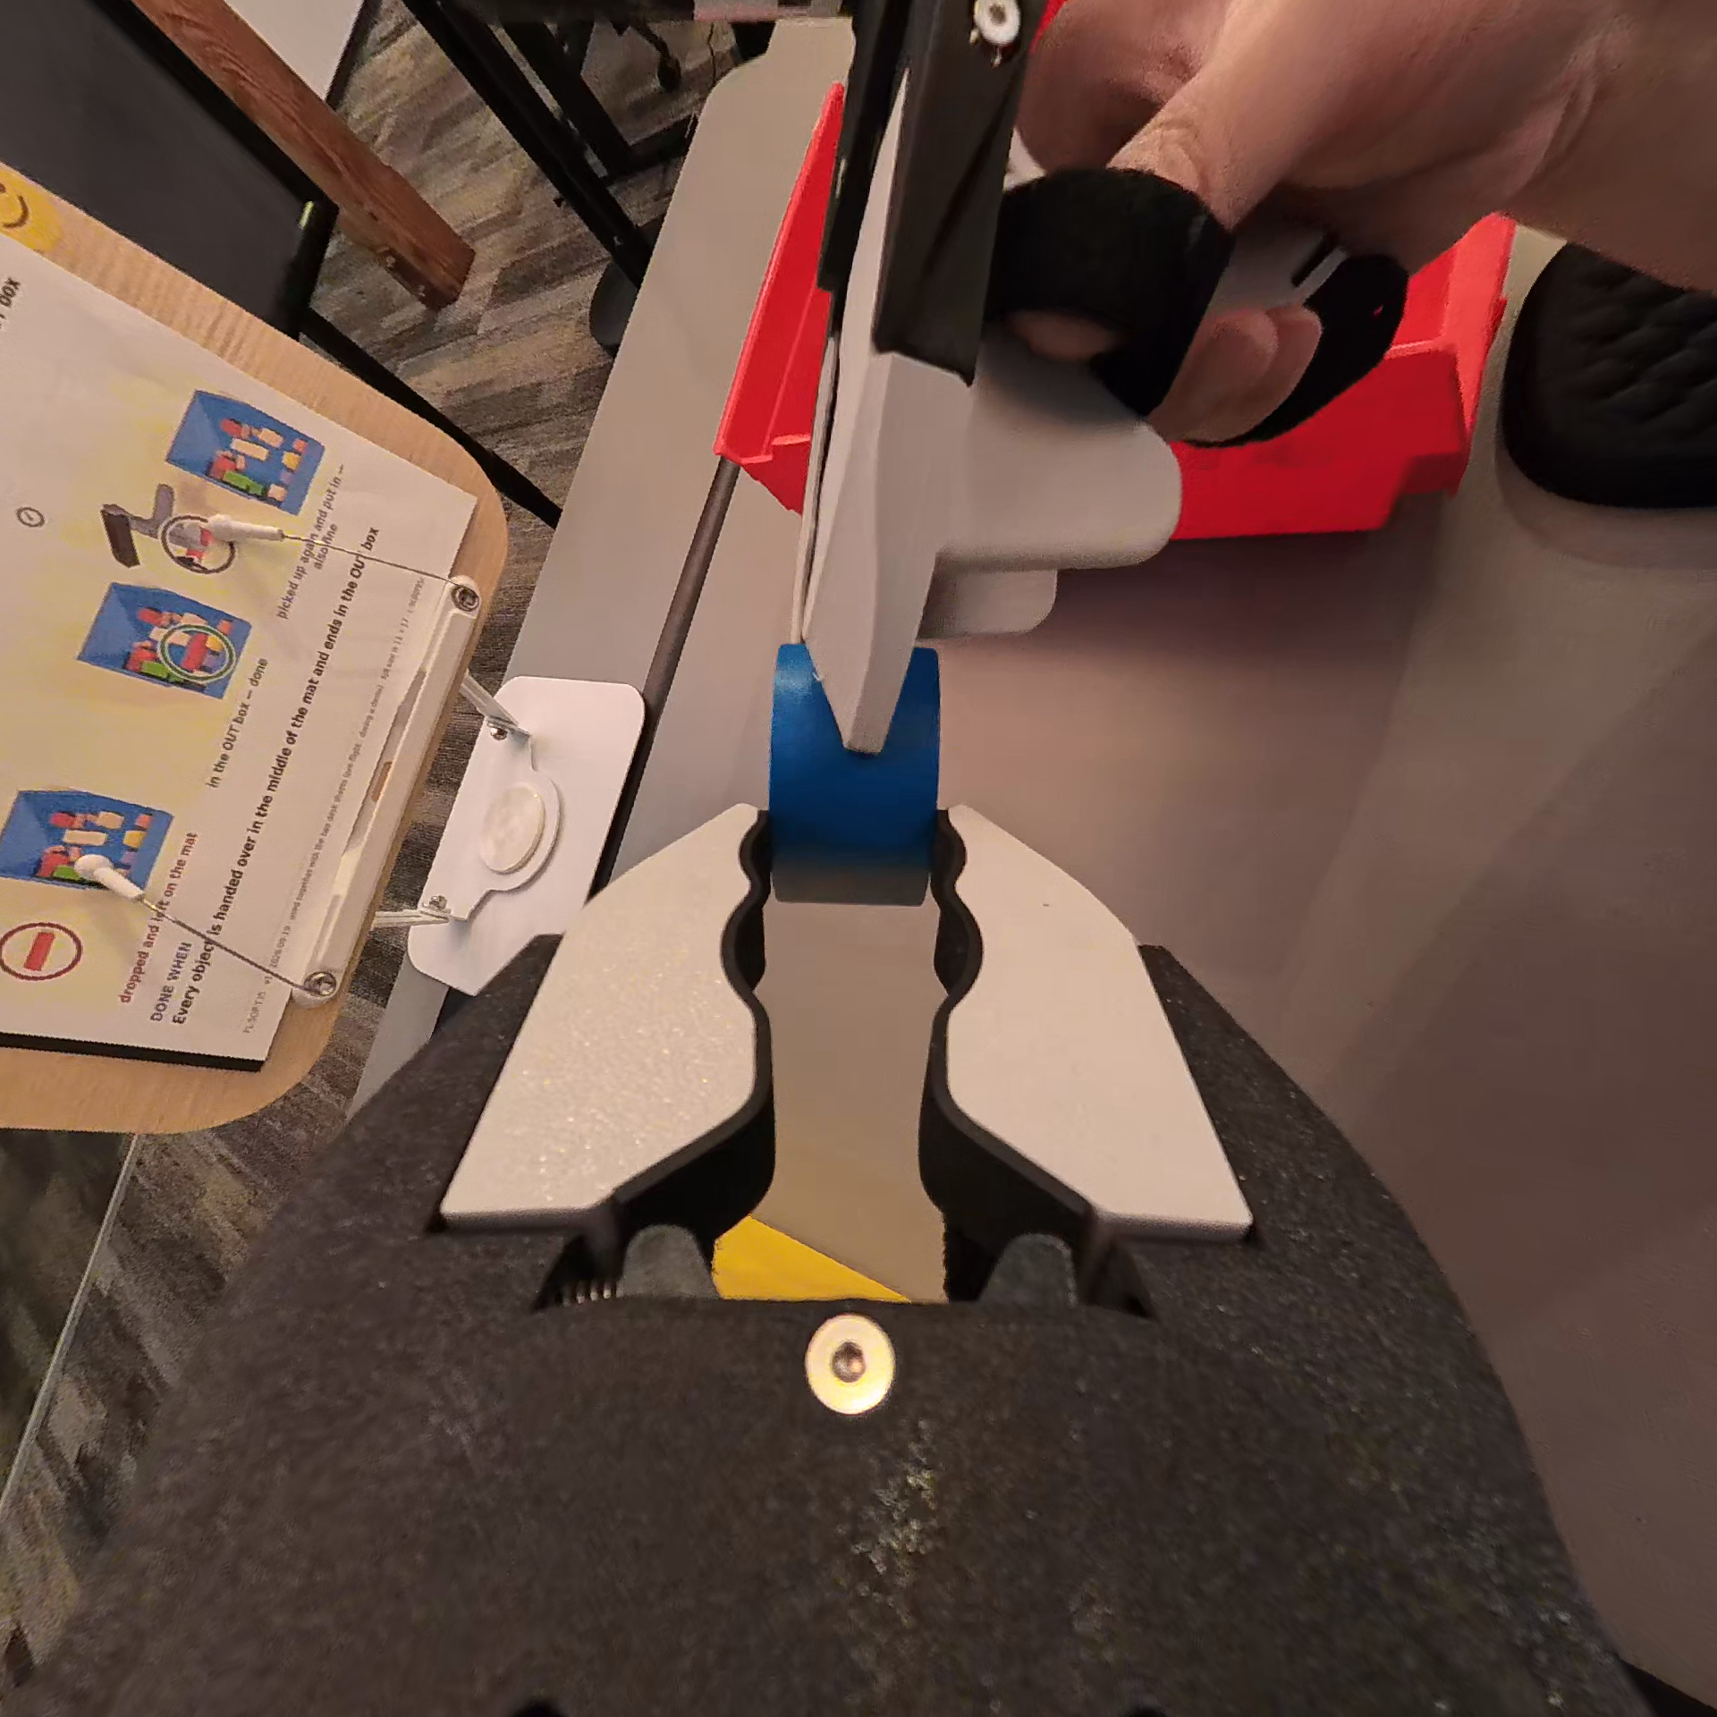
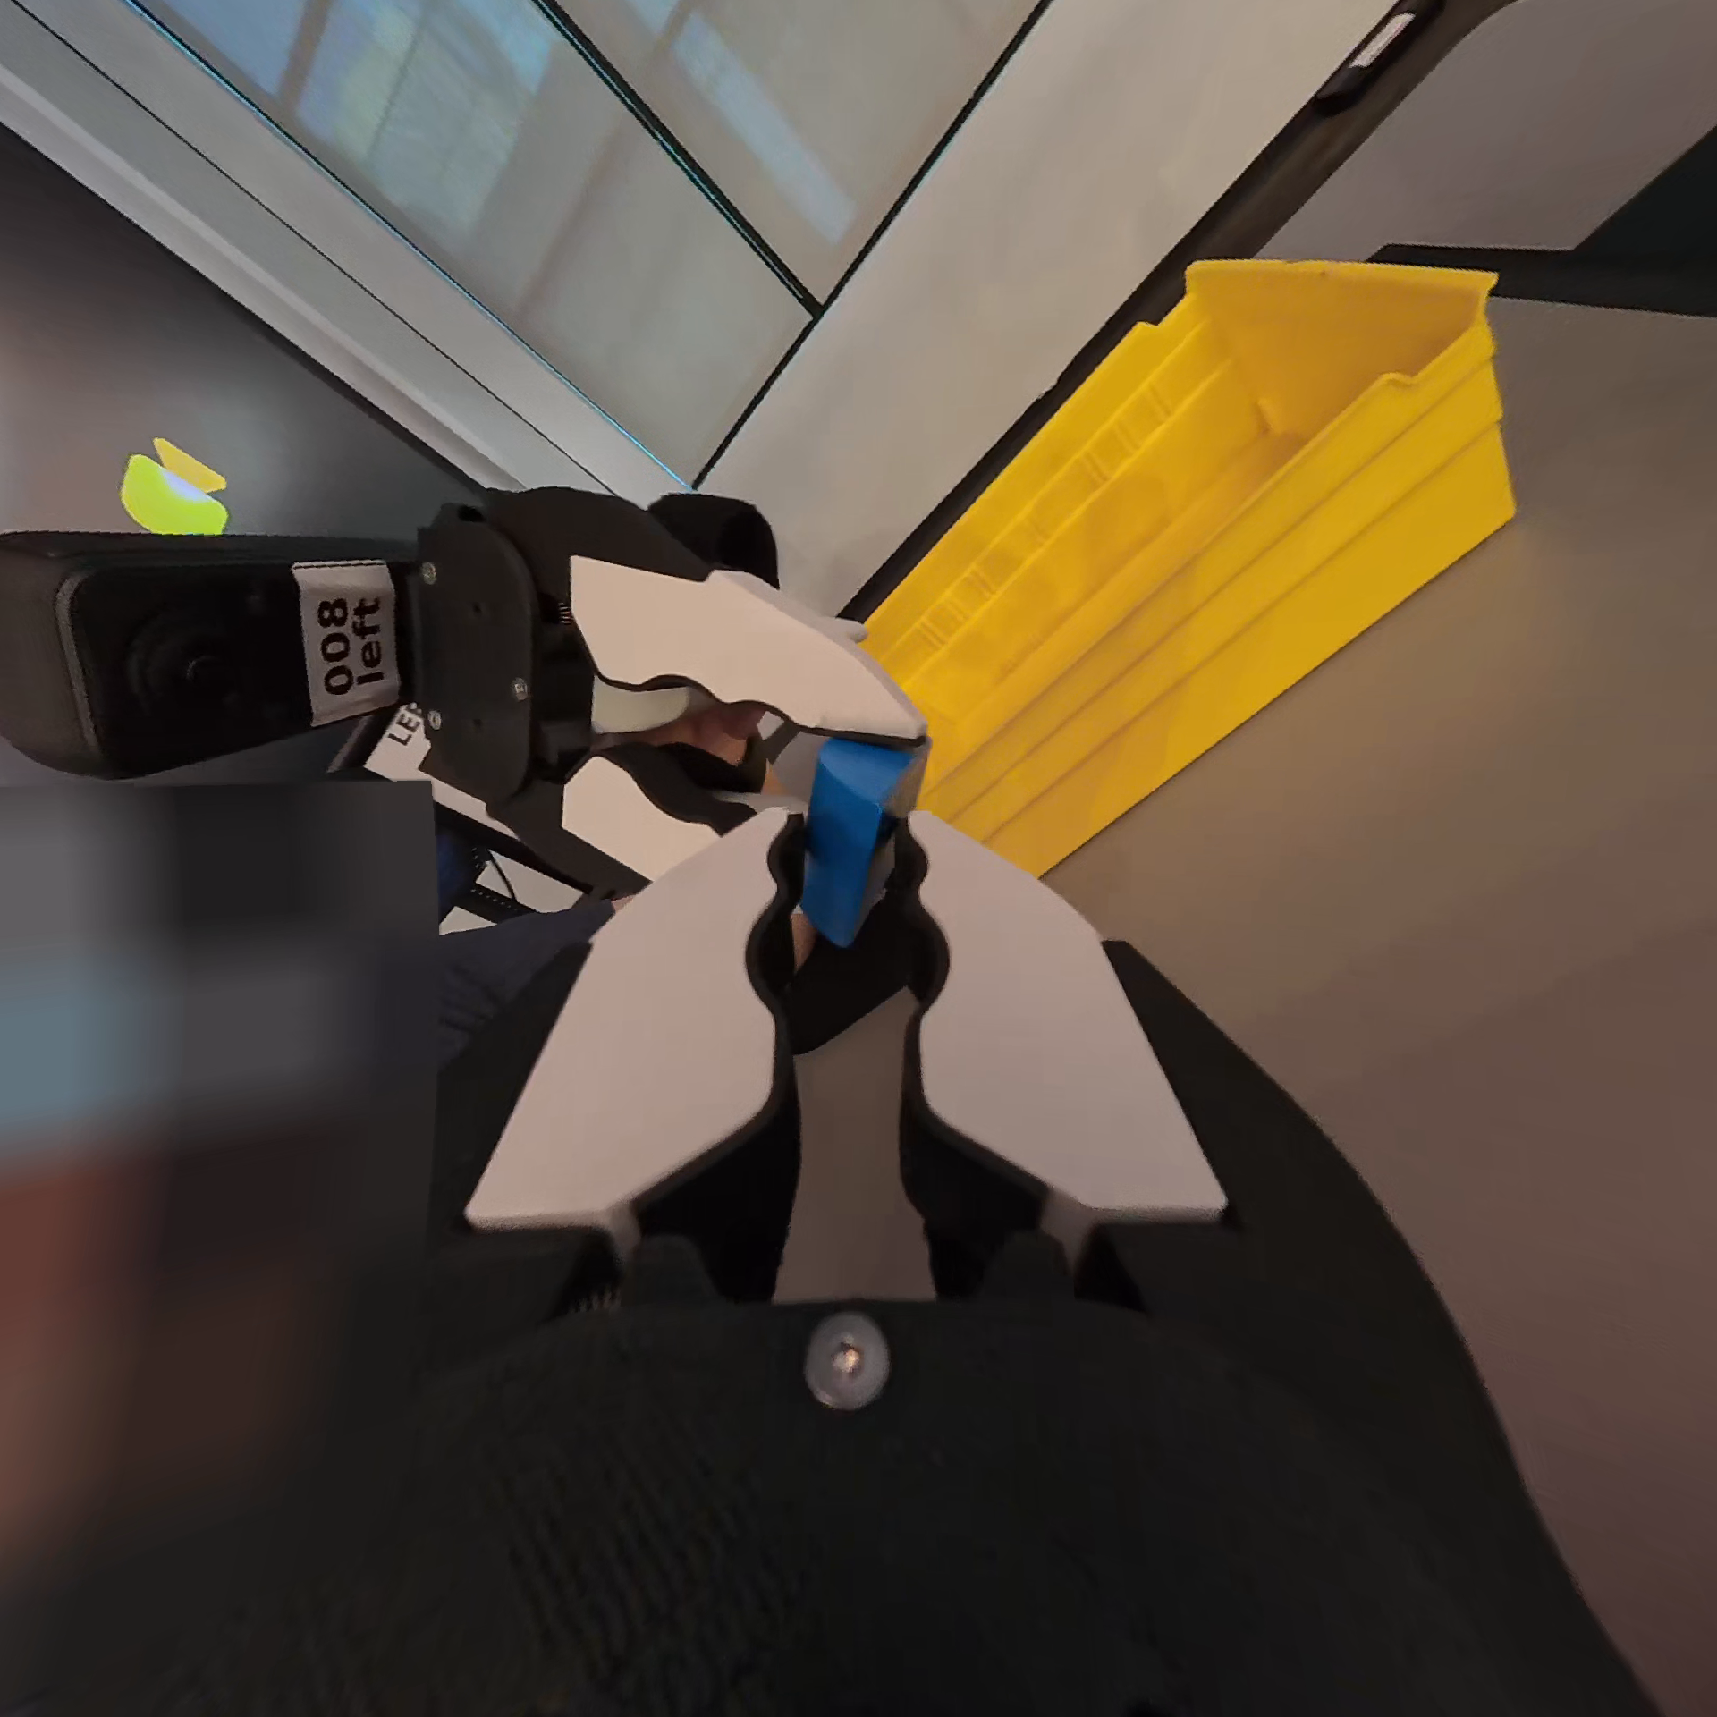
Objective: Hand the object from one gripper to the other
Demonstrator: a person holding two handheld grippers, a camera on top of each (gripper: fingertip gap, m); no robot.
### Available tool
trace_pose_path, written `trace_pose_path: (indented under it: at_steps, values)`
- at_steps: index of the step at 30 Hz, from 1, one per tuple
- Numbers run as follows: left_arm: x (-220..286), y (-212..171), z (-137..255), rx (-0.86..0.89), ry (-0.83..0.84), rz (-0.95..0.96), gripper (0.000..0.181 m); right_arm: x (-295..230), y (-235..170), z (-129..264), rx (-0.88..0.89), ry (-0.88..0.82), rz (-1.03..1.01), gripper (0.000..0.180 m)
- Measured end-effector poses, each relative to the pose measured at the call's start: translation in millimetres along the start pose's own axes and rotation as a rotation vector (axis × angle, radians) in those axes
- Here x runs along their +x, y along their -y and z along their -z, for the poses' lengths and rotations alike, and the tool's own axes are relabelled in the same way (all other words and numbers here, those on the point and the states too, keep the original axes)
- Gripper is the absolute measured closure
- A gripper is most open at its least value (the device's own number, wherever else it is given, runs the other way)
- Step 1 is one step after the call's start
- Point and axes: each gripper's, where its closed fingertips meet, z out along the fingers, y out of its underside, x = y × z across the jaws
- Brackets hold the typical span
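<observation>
Blue block (image 1: 850,799), a small moulded piece, sits above the grey tabletop (image 1: 1301,836), pinched at once by both tools. The left gripper (image 1: 850,850) has its jaws closed on the block's lower end, the wavy black pads pressing each side. The right gripper (image 1: 859,715) comes in from above, its pale fingers (image 1: 864,595) edge-on in the left wrist view, with a hand (image 1: 1301,139) wearing black finger straps on its handle. In the right wrist view the right gripper (image 2: 850,855) has its jaws closed on the same block (image 2: 841,855), while the left gripper (image 2: 906,743) meets it from the left at the block's far end.

A red bin (image 1: 1301,465) stands on the tabletop behind the handover; a yellow bin (image 2: 1254,557) lies beyond it in the other view. To the left, a wooden clipboard (image 1: 446,743) carries a printed instruction sheet (image 1: 214,650) with pictures and lines of text. A white label with printed characters (image 2: 348,641) is stuck on the left gripper's camera housing.
</observation>
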Motion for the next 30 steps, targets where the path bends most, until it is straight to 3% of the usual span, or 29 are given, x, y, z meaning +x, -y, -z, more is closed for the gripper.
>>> trace_pose_path:
  at_steps: [3, 8, 13, 16, 18, 23, 30]
  values:
    - [4, 4, 2, 0.026, -0.025, 0.01, 0.147, 0, -2, 3, -0.021, 0.007, 0.013, 0.161]
    - [4, 10, 10, 0.052, -0.027, 0.033, 0.122, -3, -3, 28, -0.062, -0.028, 0.061, 0.161]
    - [2, 9, 23, 0.061, -0.039, 0.055, 0.122, 16, -18, 121, -0.14, -0.262, 0.11, 0.161]
    - [4, 8, 25, 0.052, -0.044, 0.044, 0.123, 56, -50, 181, -0.199, -0.455, -0.018, 0.161]
    - [4, 6, 25, 0.035, -0.04, 0.035, 0.123, 78, -72, 205, -0.245, -0.491, -0.109, 0.161]
    - [8, 3, 23, 0.011, -0.041, 0.017, 0.124, 111, -133, 210, -0.491, -0.454, -0.233, 0.161]
    - [12, 1, 22, -0.011, -0.05, -0.001, 0.124, 119, -172, 193, -0.736, -0.354, -0.182, 0.16]
